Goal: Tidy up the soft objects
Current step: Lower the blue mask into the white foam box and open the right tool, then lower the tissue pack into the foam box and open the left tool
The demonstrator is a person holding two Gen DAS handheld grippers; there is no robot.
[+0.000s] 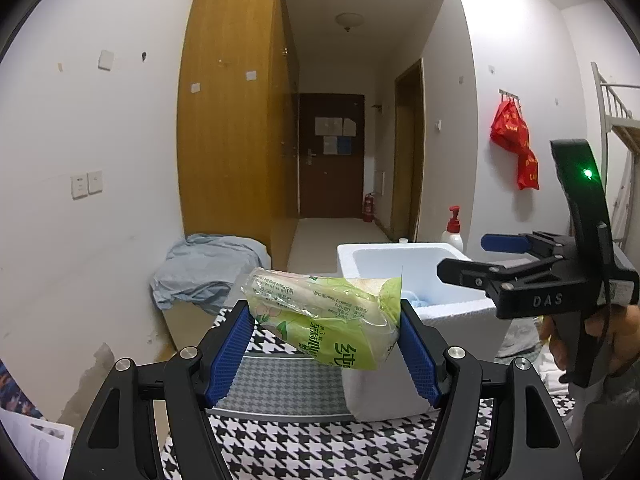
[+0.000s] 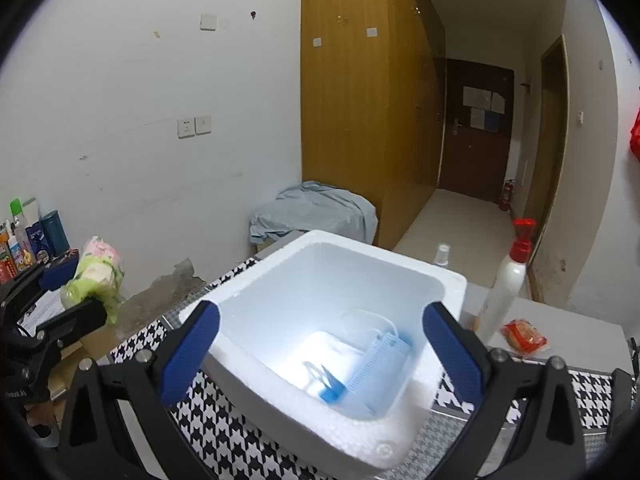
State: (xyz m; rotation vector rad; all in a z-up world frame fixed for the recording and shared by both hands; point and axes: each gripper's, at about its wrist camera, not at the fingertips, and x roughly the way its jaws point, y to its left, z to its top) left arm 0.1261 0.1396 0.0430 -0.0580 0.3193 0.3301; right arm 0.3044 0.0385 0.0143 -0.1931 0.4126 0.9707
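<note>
Dim indoor light, fisheye-curved dark edges; glare inside the foam box, perhaps overexposed.

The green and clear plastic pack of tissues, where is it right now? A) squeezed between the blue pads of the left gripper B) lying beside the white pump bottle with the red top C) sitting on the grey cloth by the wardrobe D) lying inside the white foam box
A: the green and clear plastic pack of tissues sits pinched in the left gripper, held up in front of the white foam box.

Green tissue pack, crinkled plastic, held tilted in the air. Blue face-mask packet lying inside white foam box.
</note>
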